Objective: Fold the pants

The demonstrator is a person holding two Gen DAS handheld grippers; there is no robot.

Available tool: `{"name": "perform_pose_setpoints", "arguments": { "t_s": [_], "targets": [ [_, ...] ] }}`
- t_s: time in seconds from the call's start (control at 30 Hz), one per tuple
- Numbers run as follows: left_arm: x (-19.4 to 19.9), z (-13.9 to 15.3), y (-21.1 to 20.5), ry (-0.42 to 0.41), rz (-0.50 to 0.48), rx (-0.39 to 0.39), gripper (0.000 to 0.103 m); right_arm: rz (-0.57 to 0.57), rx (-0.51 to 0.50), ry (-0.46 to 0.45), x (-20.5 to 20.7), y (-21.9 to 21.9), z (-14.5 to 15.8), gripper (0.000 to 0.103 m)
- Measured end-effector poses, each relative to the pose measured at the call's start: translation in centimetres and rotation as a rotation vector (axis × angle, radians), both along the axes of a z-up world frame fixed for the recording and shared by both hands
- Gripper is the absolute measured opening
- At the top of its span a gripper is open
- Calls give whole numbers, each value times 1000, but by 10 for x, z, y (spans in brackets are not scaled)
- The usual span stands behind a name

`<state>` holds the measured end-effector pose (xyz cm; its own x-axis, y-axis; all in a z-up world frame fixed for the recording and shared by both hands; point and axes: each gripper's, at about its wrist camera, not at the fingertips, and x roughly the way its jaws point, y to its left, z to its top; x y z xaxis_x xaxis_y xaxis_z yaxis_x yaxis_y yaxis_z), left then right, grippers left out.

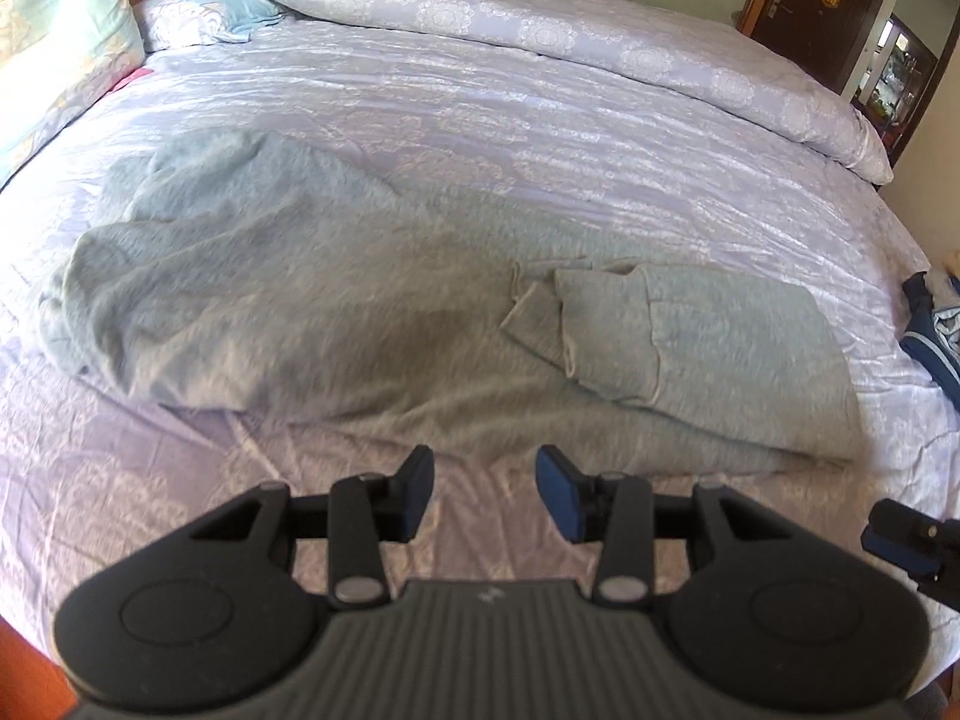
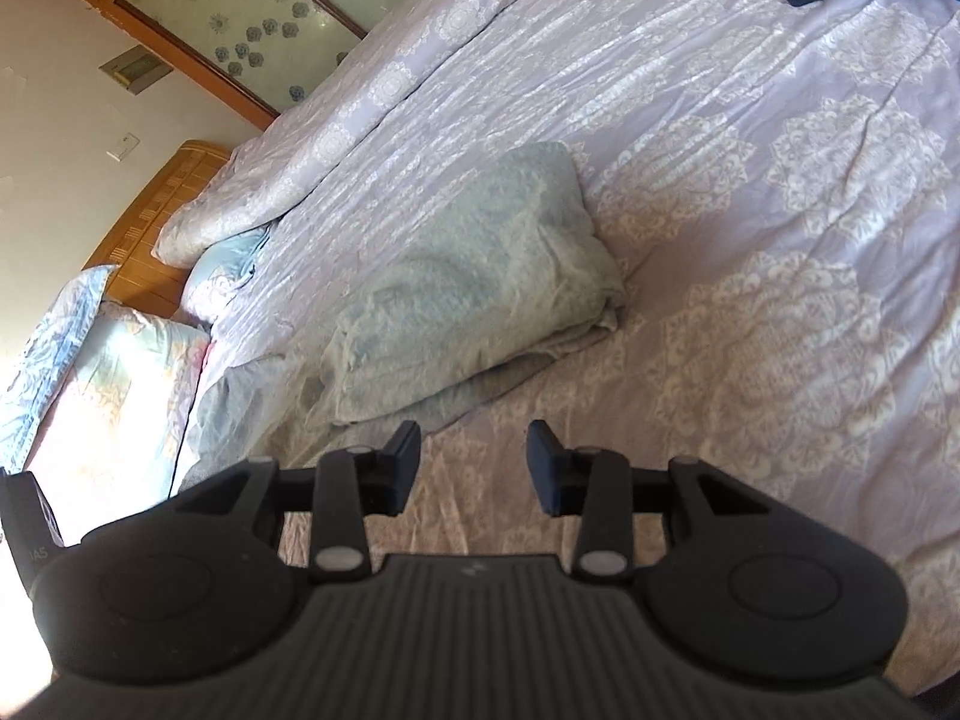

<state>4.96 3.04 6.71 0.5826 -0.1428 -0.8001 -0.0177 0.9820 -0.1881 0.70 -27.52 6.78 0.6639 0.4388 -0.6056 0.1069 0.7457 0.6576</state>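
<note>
Fingers [image 1: 414, 492] apart on both grippers, above grey pants [image 1: 360, 312] w/o touching

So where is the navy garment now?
The navy garment lies at the bed's right edge in the left wrist view, right of the grey pants.

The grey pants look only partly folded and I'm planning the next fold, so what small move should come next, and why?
Probably bring the left claw forward onto the near edge of the grey pants. Both claws are open and empty, the right claw too, and the pants lie rumpled on the lavender bedspread just beyond the fingertips.
</note>
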Motion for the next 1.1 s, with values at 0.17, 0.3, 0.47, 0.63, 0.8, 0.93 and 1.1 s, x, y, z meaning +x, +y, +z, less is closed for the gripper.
{"name": "perform_pose_setpoints", "arguments": {
  "t_s": [0.17,0.3,0.47,0.63,0.8,0.93,1.1],
  "targets": [
    [-5,-6,6,1,13,2,43,11,-15,22,0,6,-3,42],
    [-5,-13,14,2,25,-6,43,8,-23,53,-1,9,-8,42],
    [-8,-24,20,-15,24,-1,45,4,-43,75,-1,13,-11,43],
    [-16,-38,19,-57,-23,-10,48,-10,-64,87,0,17,-11,44],
    [-30,-47,9,-160,-104,92,48,-10,-90,139,1,21,-20,44],
    [-37,-52,7,-207,-133,122,50,-24,-84,136,1,19,-17,44],
    [-39,-48,20,-207,-121,40,50,-52,-78,120,1,14,-11,45]
  ]
}}
